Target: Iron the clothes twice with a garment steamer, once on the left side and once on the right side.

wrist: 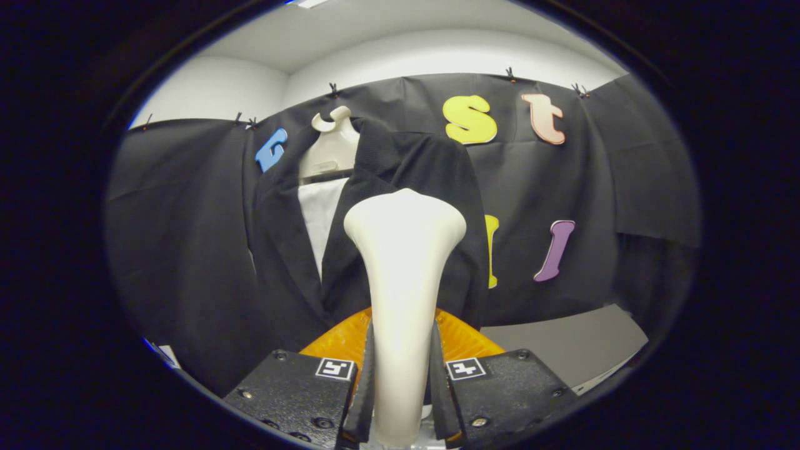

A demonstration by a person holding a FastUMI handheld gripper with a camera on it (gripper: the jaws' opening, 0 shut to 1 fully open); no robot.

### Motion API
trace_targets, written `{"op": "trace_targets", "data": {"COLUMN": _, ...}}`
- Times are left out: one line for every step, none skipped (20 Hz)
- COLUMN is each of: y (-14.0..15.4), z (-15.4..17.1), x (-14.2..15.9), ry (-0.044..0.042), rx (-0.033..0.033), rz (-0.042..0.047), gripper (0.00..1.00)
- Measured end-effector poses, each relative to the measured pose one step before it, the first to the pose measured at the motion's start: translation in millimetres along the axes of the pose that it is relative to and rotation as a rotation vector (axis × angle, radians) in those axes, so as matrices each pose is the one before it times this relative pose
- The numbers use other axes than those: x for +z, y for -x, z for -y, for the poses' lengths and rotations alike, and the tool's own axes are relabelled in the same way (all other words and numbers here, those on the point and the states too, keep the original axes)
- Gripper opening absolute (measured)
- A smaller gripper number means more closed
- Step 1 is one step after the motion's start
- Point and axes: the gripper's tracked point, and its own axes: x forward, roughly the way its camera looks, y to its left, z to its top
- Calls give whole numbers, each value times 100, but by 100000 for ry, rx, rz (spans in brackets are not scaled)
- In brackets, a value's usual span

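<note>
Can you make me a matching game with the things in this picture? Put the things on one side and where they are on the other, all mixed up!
Things:
1. cream plastic garment steamer
2. black suit jacket
3. white shirt
4. cream mannequin neck

Places:
A. sticking up above the jacket collar
B. squeezed between the fingers of the hand-held gripper
C. hanging against the booth wall, beyond the steamer
D. peeking out between the jacket lapels

Pairs: 1-B, 2-C, 3-D, 4-A
</note>
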Motion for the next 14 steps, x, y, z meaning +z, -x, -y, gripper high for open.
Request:
{"op": "trace_targets", "data": {"y": 41, "z": -40, "x": -569, "ry": 137, "rx": -26, "rz": -775, "gripper": 40}}
{"op": "trace_targets", "data": {"y": 72, "z": 59, "x": -626, "ry": 114, "rx": -65, "rz": -749, "gripper": 40}}
{"op": "trace_targets", "data": {"y": 12, "z": 24, "x": -616, "ry": 152, "rx": 121, "rz": -914, "gripper": 40}}
{"op": "trace_targets", "data": {"y": -42, "z": -16, "x": -490, "ry": -213, "rx": 164, "rz": -799, "gripper": 41}}
{"op": "trace_targets", "data": {"y": -32, "z": 29, "x": -538, "ry": -99, "rx": -4, "rz": -719, "gripper": 41}}
{"op": "trace_targets", "data": {"y": -89, "z": 43, "x": -713, "ry": -2, "rx": -161, "rz": -776, "gripper": 40}}
{"op": "trace_targets", "data": {"y": -14, "z": 36, "x": -598, "ry": -120, "rx": -66, "rz": -791, "gripper": 40}}
{"op": "trace_targets", "data": {"y": 21, "z": -85, "x": -591, "ry": -49, "rx": 191, "rz": -768, "gripper": 40}}
{"op": "trace_targets", "data": {"y": -7, "z": -82, "x": -480, "ry": 62, "rx": 242, "rz": -587, "gripper": 40}}
{"op": "trace_targets", "data": {"y": -133, "z": -23, "x": -608, "ry": 280, "rx": -84, "rz": -760, "gripper": 40}}
{"op": "trace_targets", "data": {"y": -42, "z": -108, "x": -565, "ry": 174, "rx": 29, "rz": -808, "gripper": 41}}
{"op": "trace_targets", "data": {"y": -76, "z": 94, "x": -664, "ry": -116, "rx": 45, "rz": -835, "gripper": 40}}
{"op": "trace_targets", "data": {"y": -165, "z": -6, "x": -717, "ry": 51, "rx": -30, "rz": -1038, "gripper": 40}}
{"op": "trace_targets", "data": {"y": -151, "z": -19, "x": -727, "ry": 66, "rx": -141, "rz": -1155, "gripper": 41}}
